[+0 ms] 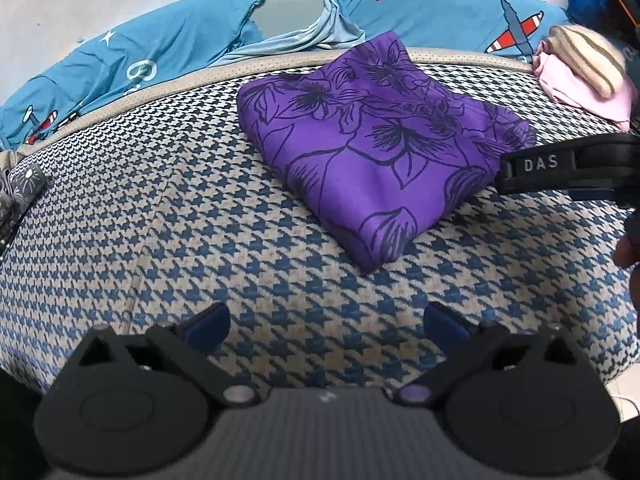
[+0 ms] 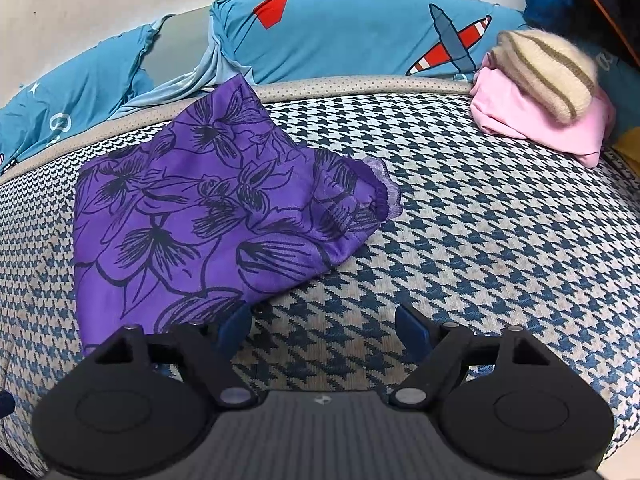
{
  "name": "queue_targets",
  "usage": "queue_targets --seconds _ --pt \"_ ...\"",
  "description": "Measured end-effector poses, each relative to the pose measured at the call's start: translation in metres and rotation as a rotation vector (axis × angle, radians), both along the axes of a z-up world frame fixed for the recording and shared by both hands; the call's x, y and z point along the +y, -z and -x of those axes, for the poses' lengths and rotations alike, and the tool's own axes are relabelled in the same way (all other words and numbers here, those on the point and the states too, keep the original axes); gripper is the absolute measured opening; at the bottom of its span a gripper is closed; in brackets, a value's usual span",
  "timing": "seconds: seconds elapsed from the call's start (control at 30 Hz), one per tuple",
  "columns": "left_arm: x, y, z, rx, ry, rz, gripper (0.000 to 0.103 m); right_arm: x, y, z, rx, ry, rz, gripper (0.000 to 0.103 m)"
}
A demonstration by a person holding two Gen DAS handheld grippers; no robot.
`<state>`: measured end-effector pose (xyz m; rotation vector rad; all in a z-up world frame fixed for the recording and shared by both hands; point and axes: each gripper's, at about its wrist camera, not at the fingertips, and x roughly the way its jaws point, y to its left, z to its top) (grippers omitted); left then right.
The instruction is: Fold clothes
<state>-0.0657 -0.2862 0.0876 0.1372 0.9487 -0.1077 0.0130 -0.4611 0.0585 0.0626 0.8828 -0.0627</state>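
- Folded purple floral-print cloth (image 1: 360, 152) lies on the blue-and-white houndstooth cushion (image 1: 160, 220).
- Black left gripper (image 1: 326, 326), at six o'clock, spread wide, empty.
- Black right gripper (image 1: 560, 168) enters at three o'clock, beside the cloth.

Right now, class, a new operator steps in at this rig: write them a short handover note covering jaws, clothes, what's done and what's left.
Left gripper: jaws open, empty, over bare cover.
Right gripper: jaws open, empty, at the purple garment's near edge.
Purple garment lies folded on the houndstooth cover, one hemmed end sticking out.
Pink garment and striped knit sit stacked at the far right.
Done: purple looks folded.
Left: probably tidy that hem and move it to the stack; the grey cloth at the left edge may be next.
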Motion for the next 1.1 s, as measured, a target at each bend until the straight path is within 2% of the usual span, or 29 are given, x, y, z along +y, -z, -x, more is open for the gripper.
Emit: queue_targets --seconds 1.1 --pt "-0.002 -0.0084 0.0097 -0.03 -0.019 0.028 0.103 0.0042 0.0033 -0.0005 0.013 -0.019 0.018 0.079"
